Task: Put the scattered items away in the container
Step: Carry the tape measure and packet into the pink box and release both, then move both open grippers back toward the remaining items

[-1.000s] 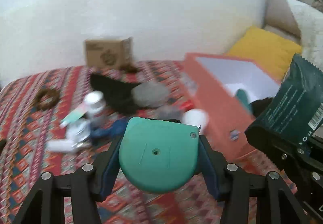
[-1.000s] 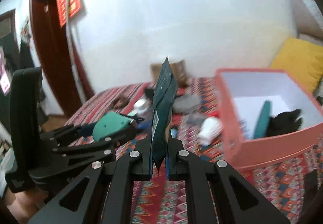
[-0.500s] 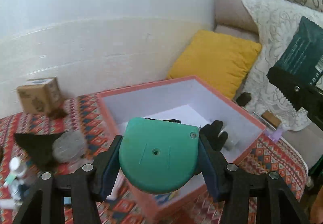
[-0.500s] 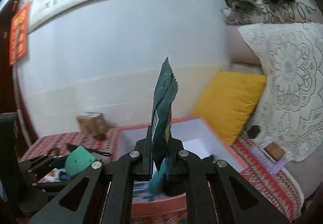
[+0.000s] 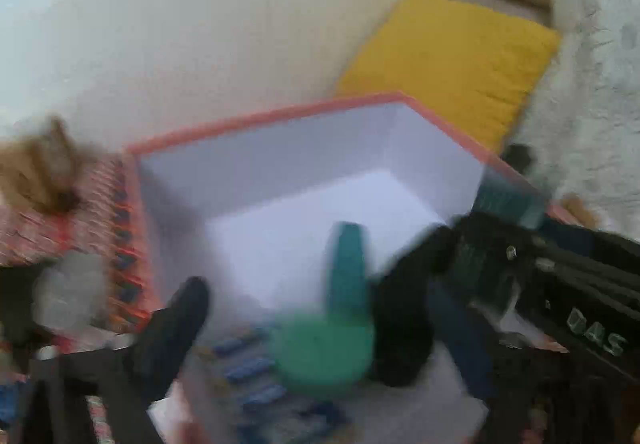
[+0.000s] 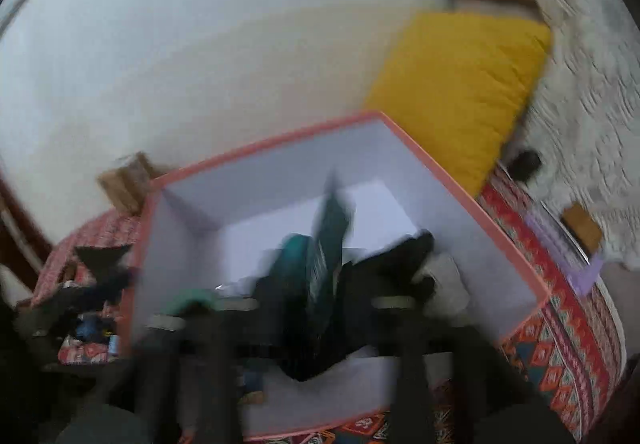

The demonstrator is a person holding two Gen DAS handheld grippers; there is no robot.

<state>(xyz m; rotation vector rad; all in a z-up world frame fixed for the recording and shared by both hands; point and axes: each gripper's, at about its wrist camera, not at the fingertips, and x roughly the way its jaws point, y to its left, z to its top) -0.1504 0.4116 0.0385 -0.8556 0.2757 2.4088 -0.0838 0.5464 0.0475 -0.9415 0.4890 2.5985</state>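
Observation:
The frames are blurred by motion. The orange box [image 5: 272, 115] with a white inside fills both views [image 6: 460, 179]. In the left wrist view my left gripper [image 5: 296, 324] has its fingers spread wide, and the green tape measure [image 5: 324, 352] lies loose between them inside the box, beside a teal upright item [image 5: 346, 272] and a black item [image 5: 404, 320]. In the right wrist view my right gripper [image 6: 320, 308] has its fingers apart, with the dark green pouch [image 6: 326, 256] standing between them in the box. The right gripper's body also shows at the right of the left wrist view [image 5: 560, 284].
A yellow cushion [image 5: 452, 59] and a lace-covered sofa [image 6: 592, 103] stand behind the box. A cardboard box [image 6: 128, 179] sits at the back left on the patterned cloth [image 6: 560, 316]. Loose items, among them a grey one [image 5: 68, 292], lie left of the box.
Both grippers dropped down into the orange box. The left fingers opened and let go of the green tape measure. The right fingers spread apart around the pouch.

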